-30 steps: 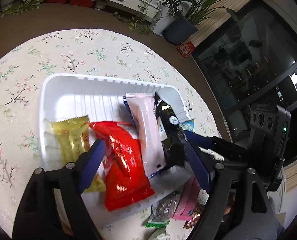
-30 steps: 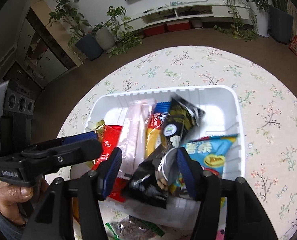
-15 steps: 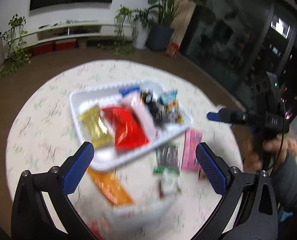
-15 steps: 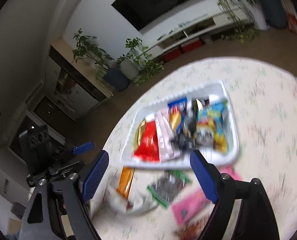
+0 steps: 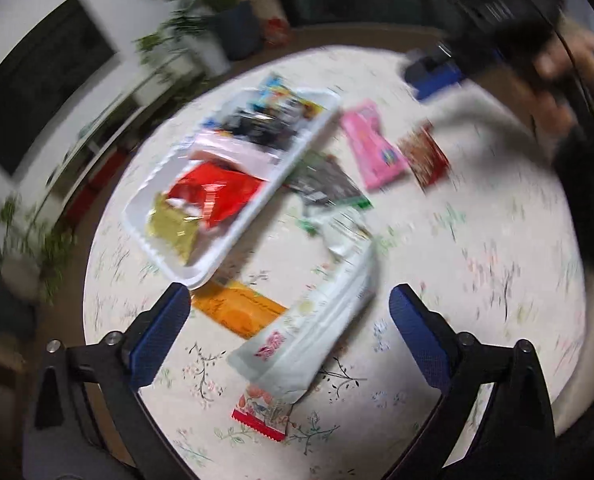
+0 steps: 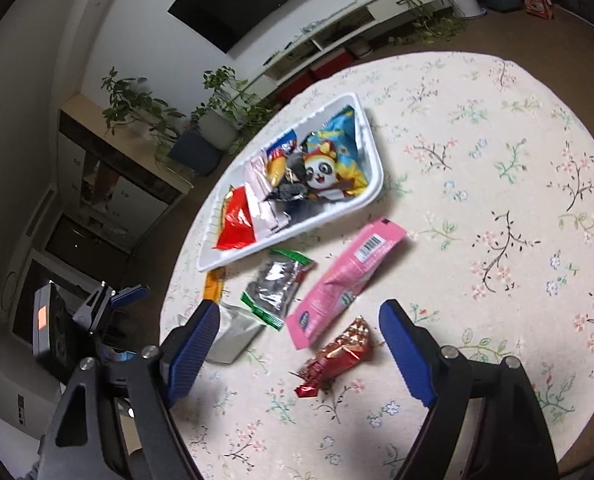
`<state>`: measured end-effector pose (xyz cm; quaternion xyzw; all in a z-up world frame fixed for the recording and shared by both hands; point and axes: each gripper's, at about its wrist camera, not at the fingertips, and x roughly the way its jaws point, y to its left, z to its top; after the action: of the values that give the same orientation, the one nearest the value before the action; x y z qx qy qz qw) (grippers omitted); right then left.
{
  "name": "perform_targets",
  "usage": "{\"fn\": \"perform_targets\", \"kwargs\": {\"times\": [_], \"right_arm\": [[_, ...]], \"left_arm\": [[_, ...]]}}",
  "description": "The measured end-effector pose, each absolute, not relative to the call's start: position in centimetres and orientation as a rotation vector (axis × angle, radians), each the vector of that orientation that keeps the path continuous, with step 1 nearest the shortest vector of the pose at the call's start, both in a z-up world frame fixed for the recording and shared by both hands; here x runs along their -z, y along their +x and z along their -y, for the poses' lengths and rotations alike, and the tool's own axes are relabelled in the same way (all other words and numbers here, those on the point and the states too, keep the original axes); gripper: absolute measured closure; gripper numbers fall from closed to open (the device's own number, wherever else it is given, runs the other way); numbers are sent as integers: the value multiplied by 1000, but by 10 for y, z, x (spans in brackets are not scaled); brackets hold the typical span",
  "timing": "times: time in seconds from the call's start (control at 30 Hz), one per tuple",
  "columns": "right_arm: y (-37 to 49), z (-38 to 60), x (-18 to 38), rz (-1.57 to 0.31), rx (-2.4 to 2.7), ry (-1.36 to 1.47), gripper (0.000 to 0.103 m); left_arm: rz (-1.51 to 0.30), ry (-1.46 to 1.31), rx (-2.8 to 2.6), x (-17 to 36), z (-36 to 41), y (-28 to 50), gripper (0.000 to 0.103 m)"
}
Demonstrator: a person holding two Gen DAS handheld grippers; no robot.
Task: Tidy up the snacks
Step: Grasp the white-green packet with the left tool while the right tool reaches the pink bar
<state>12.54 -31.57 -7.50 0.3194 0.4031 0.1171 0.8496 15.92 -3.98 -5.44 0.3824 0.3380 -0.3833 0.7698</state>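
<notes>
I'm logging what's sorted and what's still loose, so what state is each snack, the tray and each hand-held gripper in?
white tray: on the table, partly filled.
panda packet: in the tray.
red packet: in the tray.
pink packet: loose on the table.
green-edged packet: loose on the table.
red foil snack: loose on the table.
orange packet: loose on the table.
left hand-held gripper: open, empty.
right hand-held gripper: open, empty.
</notes>
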Motion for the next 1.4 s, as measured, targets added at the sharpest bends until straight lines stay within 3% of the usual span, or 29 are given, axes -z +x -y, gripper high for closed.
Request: {"fn": "perform_targets", "kwargs": {"times": [0.17, 0.27, 0.37, 0.5, 0.9, 1.13, 1.2, 1.27, 1.4], "right_arm": [[126, 314, 81, -870, -239, 652, 19], [129, 315, 85, -886, -223, 640, 19], [129, 316, 89, -904, -209, 631, 19], [131, 318, 93, -912, -197, 631, 19], [134, 322, 98, -929, -158, 633, 19], [141, 328, 101, -943, -166, 702, 19], [145, 327, 97, -938, -157, 700, 19], [149, 322, 94, -954, -151, 695, 19], [161, 302, 95, -1031, -136, 595, 25]], "left_arm": [[-809, 965, 849, 81, 56, 167, 32], [-848, 961, 873, 87, 60, 173, 36], [-902, 935, 910, 95, 64, 176, 53], [-958, 932, 923, 102, 67, 179, 68], [-1029, 712, 851, 97, 61, 183, 74], [-1031, 311, 811, 73, 41, 174, 77], [-1026, 199, 811, 68, 37, 170, 84], [-1016, 100, 802, 66, 32, 165, 84], [-1030, 109, 762, 70, 36, 159, 85]]}}
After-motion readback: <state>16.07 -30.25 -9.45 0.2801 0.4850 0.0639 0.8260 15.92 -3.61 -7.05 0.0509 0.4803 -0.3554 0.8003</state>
